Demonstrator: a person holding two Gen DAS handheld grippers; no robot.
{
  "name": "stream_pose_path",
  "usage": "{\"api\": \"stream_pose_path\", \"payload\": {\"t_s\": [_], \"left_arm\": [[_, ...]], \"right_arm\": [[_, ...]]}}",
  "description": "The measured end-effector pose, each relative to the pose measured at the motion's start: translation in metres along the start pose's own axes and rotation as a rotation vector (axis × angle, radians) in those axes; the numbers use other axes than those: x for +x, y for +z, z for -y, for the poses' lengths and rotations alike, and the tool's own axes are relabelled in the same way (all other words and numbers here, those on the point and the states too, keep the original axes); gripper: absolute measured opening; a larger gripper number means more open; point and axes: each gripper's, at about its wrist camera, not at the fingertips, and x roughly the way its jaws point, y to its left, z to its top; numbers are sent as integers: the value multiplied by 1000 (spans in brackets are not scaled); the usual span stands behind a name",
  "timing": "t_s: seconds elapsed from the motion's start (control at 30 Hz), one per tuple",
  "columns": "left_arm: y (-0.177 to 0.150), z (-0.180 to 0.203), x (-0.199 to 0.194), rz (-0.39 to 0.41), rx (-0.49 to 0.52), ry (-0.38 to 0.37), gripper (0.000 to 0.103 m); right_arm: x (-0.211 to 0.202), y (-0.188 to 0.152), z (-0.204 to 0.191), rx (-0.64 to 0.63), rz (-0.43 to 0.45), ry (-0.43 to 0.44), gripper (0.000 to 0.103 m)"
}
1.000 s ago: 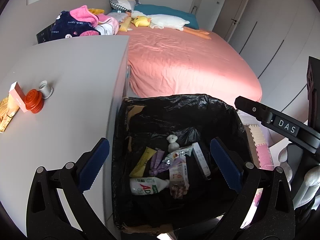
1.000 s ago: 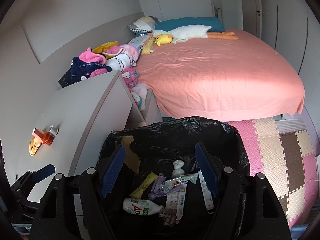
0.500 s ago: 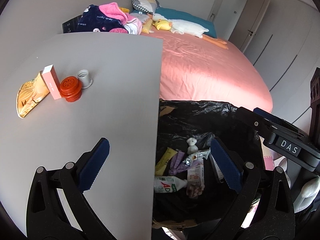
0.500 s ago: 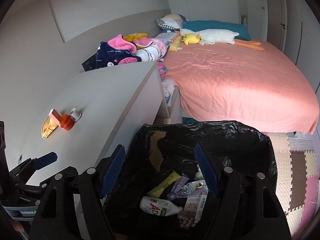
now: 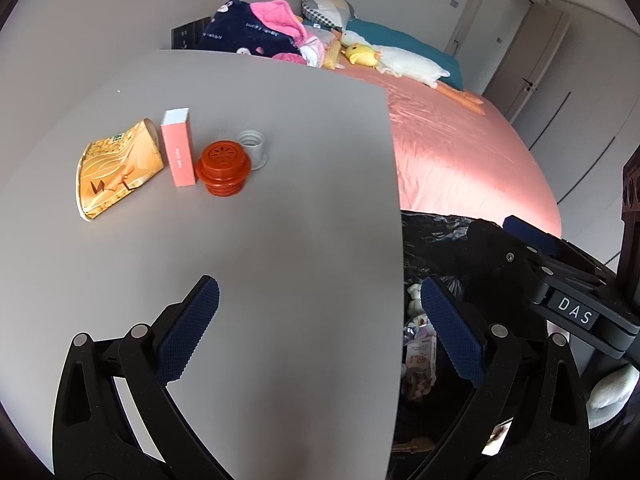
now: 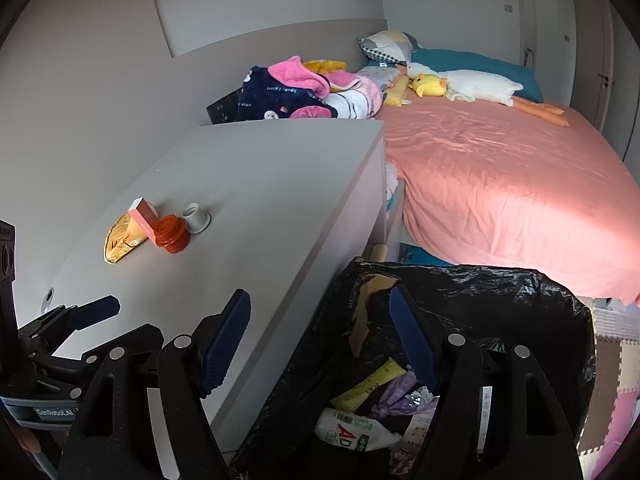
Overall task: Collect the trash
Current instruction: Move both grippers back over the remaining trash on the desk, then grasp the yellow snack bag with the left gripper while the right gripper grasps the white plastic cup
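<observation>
Both claws, the left claw (image 5: 320, 320) and right claw (image 6: 320, 344), released and empty, have swung from the bin (image 6: 520, 296) toward the bench (image 5: 280, 184), where the orange cap (image 5: 224, 168) and other litter await.

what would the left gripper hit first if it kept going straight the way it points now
Most likely the bare grey table top, since the open left gripper angles down at it. The orange cap sits further ahead to the left; depth is unclear.

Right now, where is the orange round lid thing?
The orange ribbed cap sits on the grey tabletop, between the pink box and the white bottle neck.
</observation>
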Motion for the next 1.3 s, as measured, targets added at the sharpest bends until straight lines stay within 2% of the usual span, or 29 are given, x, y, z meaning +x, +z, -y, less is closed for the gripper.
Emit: {"api": "stream_pose_path", "payload": {"t_s": [0.47,0.6,0.83,1.3], "left_arm": [[6,-68,-3,10,-113,61,97],[8,-80,-5,20,-135,86,97],[17,-104,-4,48,-191,130,97],[40,-144,-6,100,-285,186,97]], "right_arm": [[49,19,-48,-66,-53,56,73],[63,26,-56,-77,-67,65,73],[89,38,-65,-97,-106,101,65],[115,57,-88,-166,-110,135,64]]}}
